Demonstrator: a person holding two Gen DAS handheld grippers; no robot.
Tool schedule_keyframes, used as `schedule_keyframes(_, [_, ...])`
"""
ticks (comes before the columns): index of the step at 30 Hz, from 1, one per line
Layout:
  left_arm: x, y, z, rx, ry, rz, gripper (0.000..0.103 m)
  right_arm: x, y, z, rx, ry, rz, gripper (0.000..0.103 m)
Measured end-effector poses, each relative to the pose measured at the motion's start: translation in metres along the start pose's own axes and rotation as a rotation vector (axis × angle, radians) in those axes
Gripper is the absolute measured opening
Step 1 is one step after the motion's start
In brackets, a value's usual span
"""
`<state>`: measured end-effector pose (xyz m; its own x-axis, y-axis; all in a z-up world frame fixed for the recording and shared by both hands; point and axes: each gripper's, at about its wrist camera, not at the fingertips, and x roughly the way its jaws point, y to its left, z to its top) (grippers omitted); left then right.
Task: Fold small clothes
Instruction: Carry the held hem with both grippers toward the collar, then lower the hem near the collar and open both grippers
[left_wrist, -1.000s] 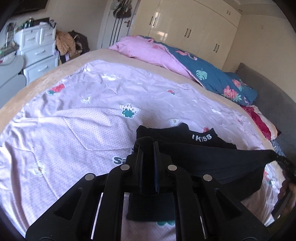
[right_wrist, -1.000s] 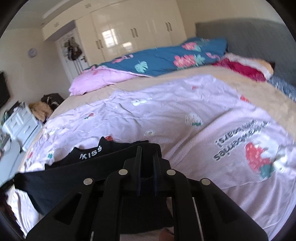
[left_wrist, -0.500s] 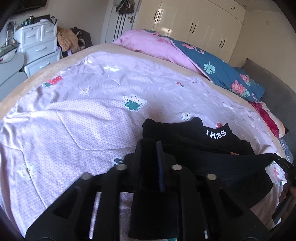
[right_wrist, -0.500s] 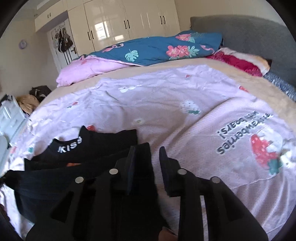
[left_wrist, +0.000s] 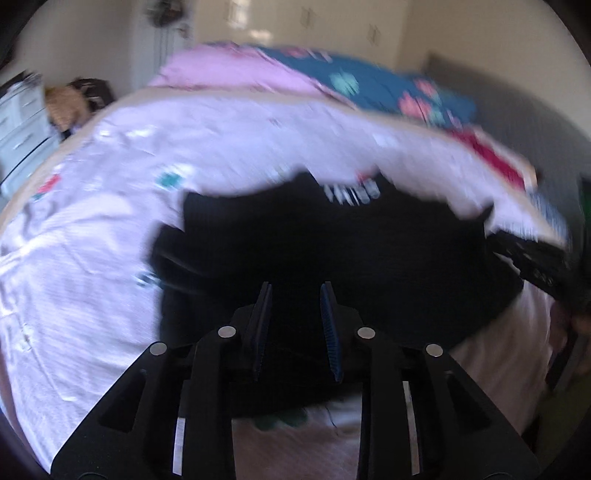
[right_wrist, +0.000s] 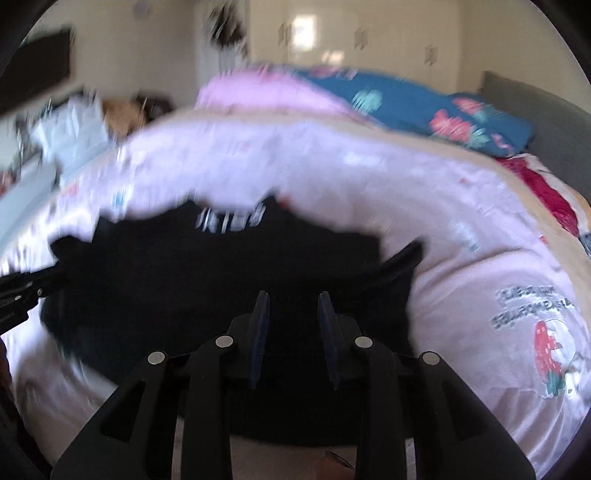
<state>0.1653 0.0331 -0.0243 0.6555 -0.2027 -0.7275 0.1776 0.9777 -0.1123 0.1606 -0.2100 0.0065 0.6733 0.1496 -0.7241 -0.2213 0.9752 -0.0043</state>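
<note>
A small black garment (left_wrist: 332, 254) with white lettering near its far edge lies flat on the pale pink bedsheet (left_wrist: 92, 229); it also shows in the right wrist view (right_wrist: 221, 273). My left gripper (left_wrist: 295, 295) is open and empty, just above the garment's near edge. My right gripper (right_wrist: 290, 301) is open and empty over the garment's near right part. The right gripper shows at the right of the left wrist view (left_wrist: 535, 262), and the left one at the left edge of the right wrist view (right_wrist: 22, 291). Both views are motion-blurred.
A pink quilt (left_wrist: 236, 74) and a blue floral quilt (left_wrist: 369, 85) lie at the far side of the bed. A grey headboard (right_wrist: 535, 110) is at the right. White drawers (left_wrist: 18, 122) and wardrobes (right_wrist: 351, 40) stand beyond.
Both grippers have opened and let go of the black garment, which now lies folded flat on the sheet. Both cameras have swung and pulled back, blurring the views.
</note>
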Motion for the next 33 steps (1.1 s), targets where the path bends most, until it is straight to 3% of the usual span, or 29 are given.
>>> schedule_keyframes(5, [0.019, 0.003, -0.006, 0.007, 0.042, 0.041, 0.018, 0.031, 0.009, -0.01, -0.039, 0.097, -0.03, 0.025])
schedule_keyframes(8, [0.024, 0.004, -0.004, 0.043, 0.032, 0.109, 0.018, 0.041, 0.006, -0.009, -0.04, 0.1, -0.069, 0.023])
schedule_keyframes(17, [0.057, 0.026, 0.017, 0.008, 0.05, 0.149, 0.018, 0.072, -0.009, 0.01, 0.016, 0.081, -0.07, 0.023])
schedule_keyframes(21, [0.064, 0.029, 0.035, 0.01, 0.009, 0.174, 0.018, 0.076, -0.014, 0.024, 0.041, 0.056, -0.074, 0.023])
schedule_keyframes(28, [0.051, 0.058, 0.05, -0.083, -0.089, 0.199, 0.021, 0.081, -0.044, 0.041, 0.14, 0.017, -0.12, 0.023])
schedule_keyframes(33, [0.04, 0.091, 0.051, -0.179, -0.088, 0.209, 0.029, 0.07, -0.072, 0.042, 0.208, -0.005, -0.151, 0.028])
